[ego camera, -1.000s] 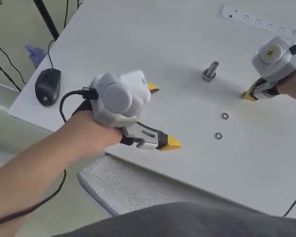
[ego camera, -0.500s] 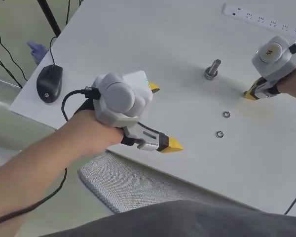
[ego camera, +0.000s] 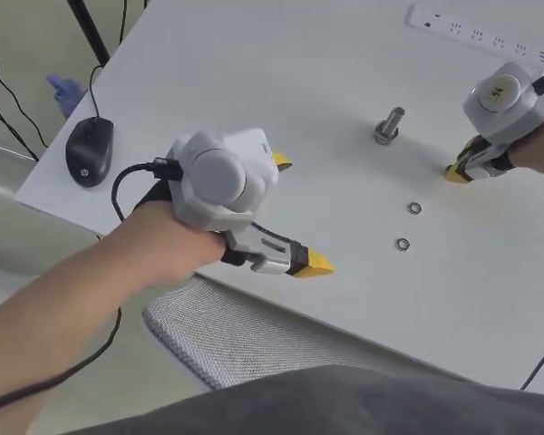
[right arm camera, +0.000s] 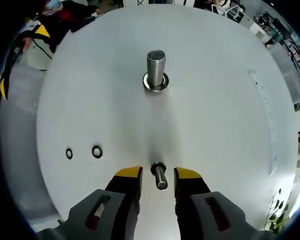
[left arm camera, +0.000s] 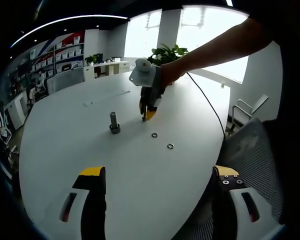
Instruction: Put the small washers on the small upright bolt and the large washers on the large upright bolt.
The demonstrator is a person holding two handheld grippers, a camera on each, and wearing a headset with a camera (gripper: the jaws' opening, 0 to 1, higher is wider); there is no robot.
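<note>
We're over the white tabletop (ego camera: 254, 72), and the left gripper (ego camera: 299, 213) sits low near the table's close edge. Its yellow-tipped jaws are spread wide with nothing between them, and its own view shows bare table in the gap. Across the table the right gripper (right arm camera: 159, 173) is down at the surface. Looking along its jaws, we see them a little apart, with the small dark steel upright bolt (right arm camera: 159, 176) right between the yellow tips. There's a thin gap on either side, so they grip nothing. Straight ahead of that gripper, well apart from it, stands the large grey threaded steel bolt (right arm camera: 156, 67), upright, with a metal ring at its foot. We cannot tell whether that ring is a washer or the bolt's own head. Now the washers: one small silver ring washer (right arm camera: 96, 151) and a second small silver ring washer (right arm camera: 69, 153) lie flat on the table, close together but not touching. They're off to the left in the right gripper view, and in the head view they lie between the two grippers, nearer the right one. Neither is on a bolt. Near the table's left corner we spot a black computer mouse (ego camera: 88, 152), along the far edge a white power strip (ego camera: 480, 41), and below the close edge a grey mesh chair seat (ego camera: 236, 340).
</note>
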